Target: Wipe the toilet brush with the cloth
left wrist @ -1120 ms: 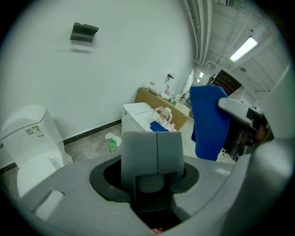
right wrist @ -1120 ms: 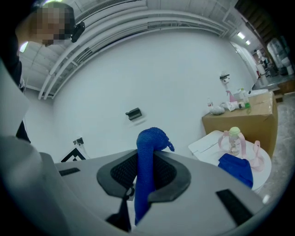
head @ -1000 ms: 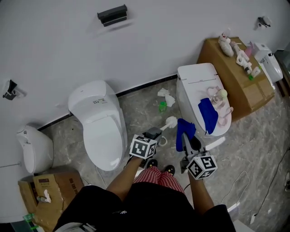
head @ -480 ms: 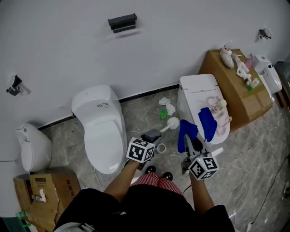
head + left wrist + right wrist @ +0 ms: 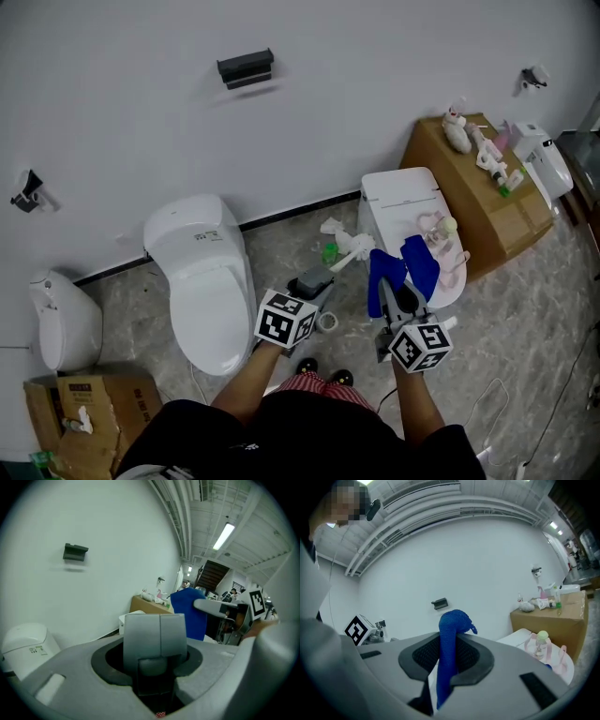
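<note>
Raised since a second ago, both tongs now hold their loads side by side, well above the floor. Nearest, the left tongs (image 5: 314, 281) are clamped on the grey handle of the toilet brush (image 5: 352, 249). Its white head points away and rightward, probably to offer it to the cloth. The right tongs (image 5: 397, 298) pinch a blue cloth (image 5: 382, 274), hanging in a limp fold just beside the brush head; contact is unclear. The head looks white and clean, its bristles too small to make out. Beyond stand a left toilet (image 5: 202, 281) and a right toilet (image 5: 398, 192), which carries a second blue cloth (image 5: 420, 258).
</note>
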